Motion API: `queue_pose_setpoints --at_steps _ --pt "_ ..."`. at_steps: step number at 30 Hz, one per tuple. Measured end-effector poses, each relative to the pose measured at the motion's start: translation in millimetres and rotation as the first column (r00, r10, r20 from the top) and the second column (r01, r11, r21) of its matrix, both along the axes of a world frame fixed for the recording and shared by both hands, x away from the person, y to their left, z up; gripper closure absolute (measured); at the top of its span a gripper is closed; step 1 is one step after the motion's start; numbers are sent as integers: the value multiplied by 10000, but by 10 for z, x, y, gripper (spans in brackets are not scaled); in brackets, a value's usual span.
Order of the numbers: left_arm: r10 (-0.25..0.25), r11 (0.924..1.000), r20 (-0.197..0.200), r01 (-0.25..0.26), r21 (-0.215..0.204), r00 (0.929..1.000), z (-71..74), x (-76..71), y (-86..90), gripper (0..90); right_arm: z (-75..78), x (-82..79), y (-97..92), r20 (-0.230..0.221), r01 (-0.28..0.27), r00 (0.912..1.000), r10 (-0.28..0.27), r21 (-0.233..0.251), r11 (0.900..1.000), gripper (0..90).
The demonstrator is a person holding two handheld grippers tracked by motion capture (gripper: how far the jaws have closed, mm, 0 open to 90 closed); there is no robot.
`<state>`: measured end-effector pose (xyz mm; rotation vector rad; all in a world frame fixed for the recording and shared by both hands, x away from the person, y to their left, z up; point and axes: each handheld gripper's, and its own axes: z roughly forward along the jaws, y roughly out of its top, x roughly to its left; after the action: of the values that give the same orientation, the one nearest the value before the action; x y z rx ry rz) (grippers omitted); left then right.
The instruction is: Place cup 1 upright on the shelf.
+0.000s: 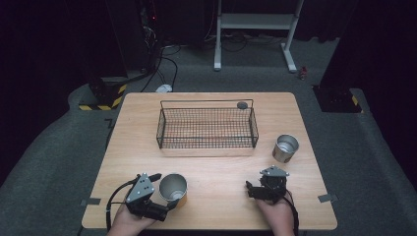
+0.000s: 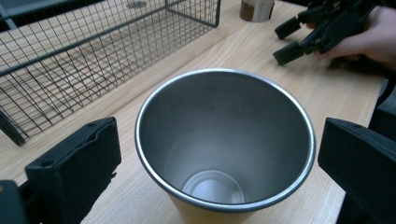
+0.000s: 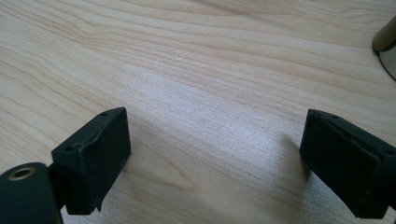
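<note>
Left gripper (image 1: pixel 164 195) low at the near left edge of the table (image 1: pixel 211 169), jaws spread wide to either side of the near steel cup (image 1: pixel 173 188). Cup upright, mouth open, standing on the wood; in the left gripper view (image 2: pixel 219 154) a gap on each side between rim and pads, no contact seen. Right gripper (image 1: pixel 252 189) near the front right edge, held in a hand (image 1: pixel 275 212), jaws apart over bare wood, pointing left. Second steel cup (image 1: pixel 285 147) upright toward the right edge, well apart from the first. Wire basket (image 1: pixel 206 142) beyond both, mid-table, with a small dark disc (image 1: pixel 242 104) by its far right corner.
</note>
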<state>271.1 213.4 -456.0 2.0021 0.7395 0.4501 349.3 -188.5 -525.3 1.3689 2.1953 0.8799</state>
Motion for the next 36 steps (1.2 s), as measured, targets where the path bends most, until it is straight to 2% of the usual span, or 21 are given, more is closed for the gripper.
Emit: queue_pose_setpoints --at_steps 19,36 --pt "-32 9982 -374 54 591 9993 -190 34 -79 0 0 -1 0 4 -3 10000 3 -5 10000 89" --pt "70 9977 -731 -21 675 9973 -337 110 -97 7 0 -1 0 3 -5 10000 5 -2 10000 89"
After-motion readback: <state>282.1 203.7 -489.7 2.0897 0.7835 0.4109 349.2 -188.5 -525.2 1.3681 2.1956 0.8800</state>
